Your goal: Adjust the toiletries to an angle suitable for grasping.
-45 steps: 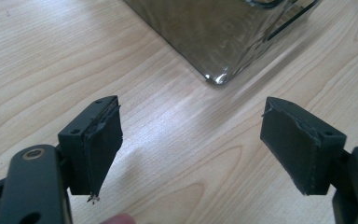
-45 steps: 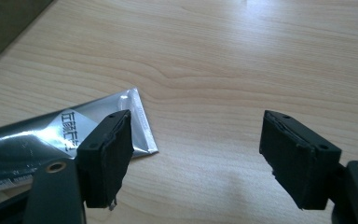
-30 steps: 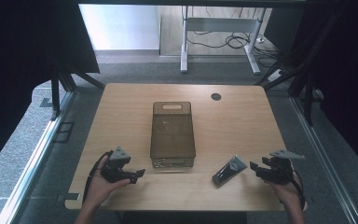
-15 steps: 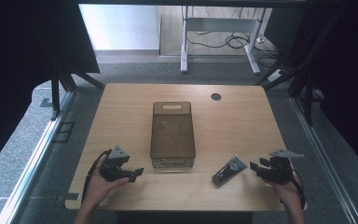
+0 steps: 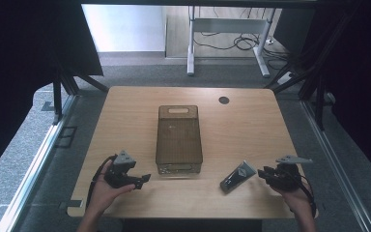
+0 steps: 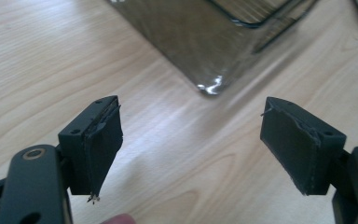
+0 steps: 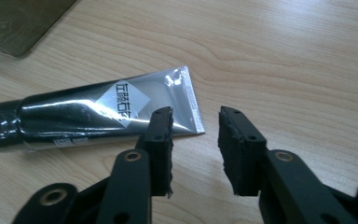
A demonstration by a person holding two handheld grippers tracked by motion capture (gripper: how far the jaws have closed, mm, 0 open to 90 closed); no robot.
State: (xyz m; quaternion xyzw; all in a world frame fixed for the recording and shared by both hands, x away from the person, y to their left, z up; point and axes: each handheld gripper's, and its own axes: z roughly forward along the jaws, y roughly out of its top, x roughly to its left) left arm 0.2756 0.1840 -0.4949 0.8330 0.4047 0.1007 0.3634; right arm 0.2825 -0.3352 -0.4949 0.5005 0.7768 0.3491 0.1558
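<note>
A shiny silver squeeze tube with a dark cap (image 5: 238, 175) lies flat on the light wooden table (image 5: 251, 125), near the front edge and a little to the right of the see-through brown plastic box with a handle slot (image 5: 178, 140). The box sits in the middle of the table and looks empty, though the dark plastic makes that hard to be sure of. The right gripper (image 5: 266, 174) rests low on the table just beside the tube, pointing at its flat crimped end. In the right gripper view, the tube (image 7: 98, 114) lies across the wood with its flat end right in front of the right gripper (image 7: 195, 122), whose jaws stand a little apart with nothing between them. They do not touch the tube yet. The left gripper (image 5: 142, 179) rests on the table near the front left corner of the box. In the left gripper view, the left gripper (image 6: 191, 116) has its jaws spread wide and holds nothing, and a corner of the box (image 6: 205, 42) sits just ahead. So the job looks like it is only starting. The tube is not picked up. What is left, I think, is to pinch the tube, lift it, and put it in the box.
</note>
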